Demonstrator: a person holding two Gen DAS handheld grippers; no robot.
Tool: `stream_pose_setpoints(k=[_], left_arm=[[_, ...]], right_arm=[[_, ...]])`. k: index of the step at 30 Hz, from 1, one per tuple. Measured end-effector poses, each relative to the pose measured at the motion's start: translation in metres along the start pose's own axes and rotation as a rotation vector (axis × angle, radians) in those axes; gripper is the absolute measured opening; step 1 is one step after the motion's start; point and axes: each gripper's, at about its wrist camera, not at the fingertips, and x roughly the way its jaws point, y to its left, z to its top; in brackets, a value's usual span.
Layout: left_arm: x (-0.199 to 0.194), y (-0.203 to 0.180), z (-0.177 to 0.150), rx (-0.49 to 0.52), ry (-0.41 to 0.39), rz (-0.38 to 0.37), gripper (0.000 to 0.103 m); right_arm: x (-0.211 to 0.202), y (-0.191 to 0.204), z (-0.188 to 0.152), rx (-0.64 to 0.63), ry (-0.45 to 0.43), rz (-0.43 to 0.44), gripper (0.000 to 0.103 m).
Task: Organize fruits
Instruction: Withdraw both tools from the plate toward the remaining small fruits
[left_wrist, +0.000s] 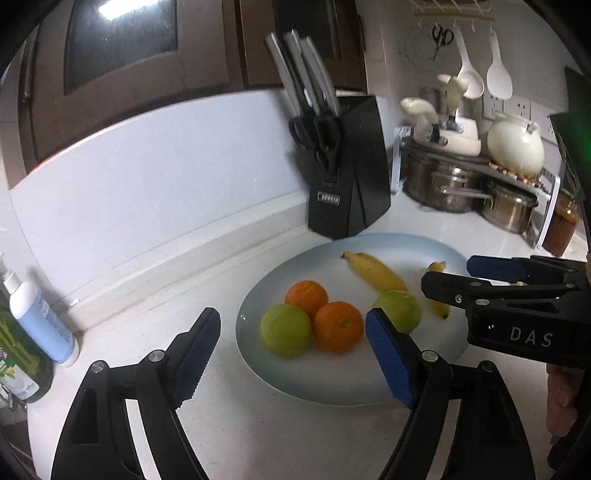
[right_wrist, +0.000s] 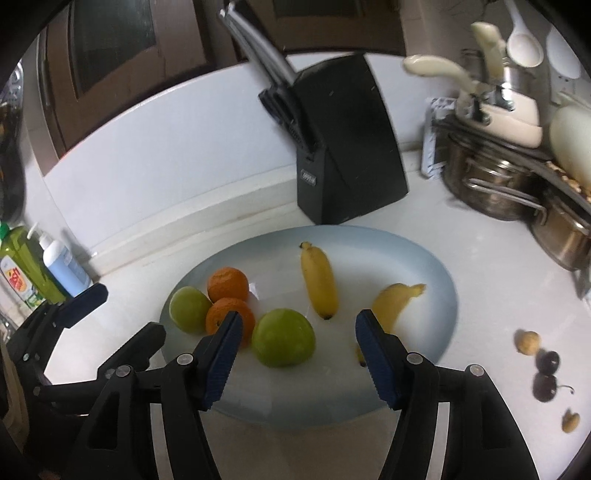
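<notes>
Fruits (right_wrist: 283, 341) beside knife block (right_wrist: 349, 140)

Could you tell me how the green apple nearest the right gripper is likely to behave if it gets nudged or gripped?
The green apple looks round and smooth, so a nudge would probably roll it across the plate, perhaps into the orange beside it. It seems firm, and the open right gripper looks wide enough to take it.
</notes>
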Motion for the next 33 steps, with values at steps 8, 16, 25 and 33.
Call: stream_pose_setpoints(k=[8,16,25,33], left_arm=[[-0.033,-0.021,0.014,-0.004,-0.052,-0.017,0.089],[-0.062,-0.049,0.023,0.018,-0.11,-0.049,0.094],[-0.093,-0.086,0.029,0.055,-0.167,-0.107,0.1],[-0.116,-0.118,0.035,0.094,-0.223,-0.14,0.102]], right_arm=[[-0.054,-0.013,-0.004,0.034,-0.08,-0.066,0.073],[-0.1,-0.033,-0.012,0.072,-0.142,-0.158,0.078],[-0.154,-0.062,-0.027,0.114,-0.214,-0.248,0.079],[-0.195,-0.083,-0.042,0.142,-0.28,-0.344,0.082]])
